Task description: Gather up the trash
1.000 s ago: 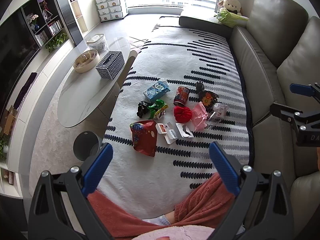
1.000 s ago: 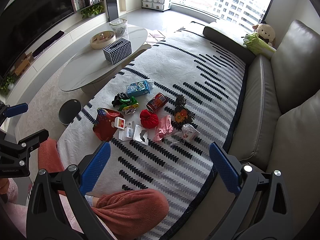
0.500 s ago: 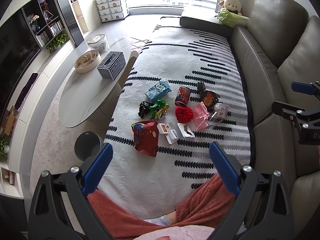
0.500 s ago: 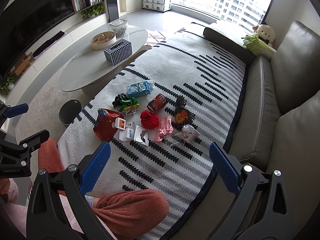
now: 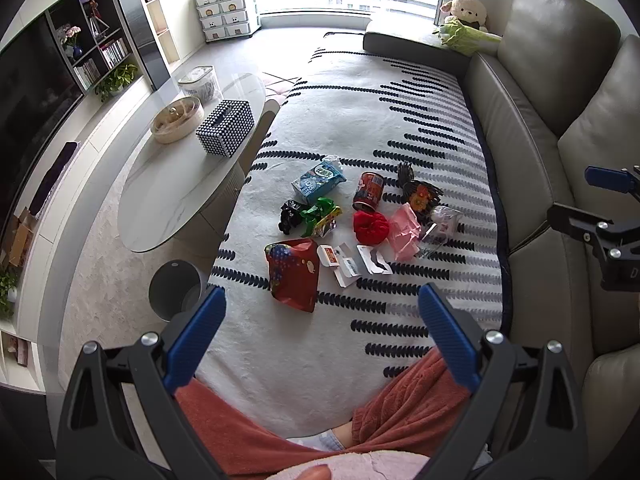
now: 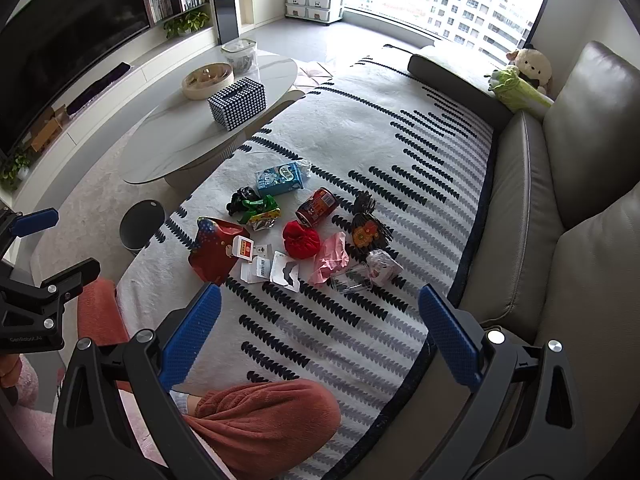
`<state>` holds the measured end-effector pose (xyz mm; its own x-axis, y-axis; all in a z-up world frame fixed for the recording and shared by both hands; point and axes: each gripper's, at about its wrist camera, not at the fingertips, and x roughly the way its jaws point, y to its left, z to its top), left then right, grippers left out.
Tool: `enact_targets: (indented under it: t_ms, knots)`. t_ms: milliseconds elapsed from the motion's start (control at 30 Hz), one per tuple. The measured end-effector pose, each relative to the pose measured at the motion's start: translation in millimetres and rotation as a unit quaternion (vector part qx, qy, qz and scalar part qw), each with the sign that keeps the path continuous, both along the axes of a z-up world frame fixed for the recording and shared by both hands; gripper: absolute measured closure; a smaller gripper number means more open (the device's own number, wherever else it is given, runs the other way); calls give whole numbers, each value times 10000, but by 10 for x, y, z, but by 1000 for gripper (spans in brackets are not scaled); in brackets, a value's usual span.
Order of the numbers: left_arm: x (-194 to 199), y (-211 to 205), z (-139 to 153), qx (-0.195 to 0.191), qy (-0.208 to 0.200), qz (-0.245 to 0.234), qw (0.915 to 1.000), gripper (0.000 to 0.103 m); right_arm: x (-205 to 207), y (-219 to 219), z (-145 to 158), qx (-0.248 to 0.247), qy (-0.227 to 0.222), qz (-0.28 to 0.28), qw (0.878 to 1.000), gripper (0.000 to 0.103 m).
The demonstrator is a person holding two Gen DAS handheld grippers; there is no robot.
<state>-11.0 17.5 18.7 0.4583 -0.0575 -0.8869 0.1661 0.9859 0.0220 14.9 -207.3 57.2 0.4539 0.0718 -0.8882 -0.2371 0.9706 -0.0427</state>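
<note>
While the litter lay as it had a second earlier, the left tongs (image 5: 322,310) had crept slightly nearer to it, the pile sitting a touch lower and larger in their view; the right tongs (image 6: 320,312) had scarcely shifted. Both hung released, blue pads wide apart, holding nothing above the striped rug (image 5: 360,120).

Ahead of both tongs the trash was scattered on the rug: a red foil bag (image 5: 294,272) nearest, white paper tags (image 5: 352,262) just right of it, then a red crumpled wad (image 5: 371,227), pink wrapper (image 5: 405,232) and clear plastic cup (image 6: 352,278) farther right. Beyond these lay a black and green wrapper cluster (image 5: 310,216), a blue tissue pack (image 5: 318,181), a red can (image 5: 368,191) on its side and a dark flowered wrapper (image 5: 420,194).

The grey waste bin (image 5: 176,290) stood on the floor just left of the left tongs, beside the rug's edge; its inside looked dark and I could not tell its contents. On the oval worktop (image 5: 172,200) farther left sat a round tray (image 5: 176,120), a checkered tissue box (image 5: 226,128) and a lidded clear tub (image 5: 199,82).
</note>
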Motion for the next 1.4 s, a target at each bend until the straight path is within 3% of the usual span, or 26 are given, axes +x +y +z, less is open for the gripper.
enact_targets:
  t_ms: [500,667,800,1233,1400]
  knots:
    - [3,47,-42,9,-60,-2,10000,7,4,45,-35,57,-5,-13,10000,7]
    - [41,141,-214,-47,-171,71,9998,7,16,139,-254,99,-127,-2,9999,7]
    - [128,222,-492,-80,-162,158,9997,6,37,220,-528,82,-295,33,9995,7]
    - [512,575,-1738,383,-47,460,9982,7,202,538,-1654,173,-381,161,9990,8]
    - [693,714,-2298,517,104,475,9975,7,357,850,-2078,100,-413,303,9986,15]
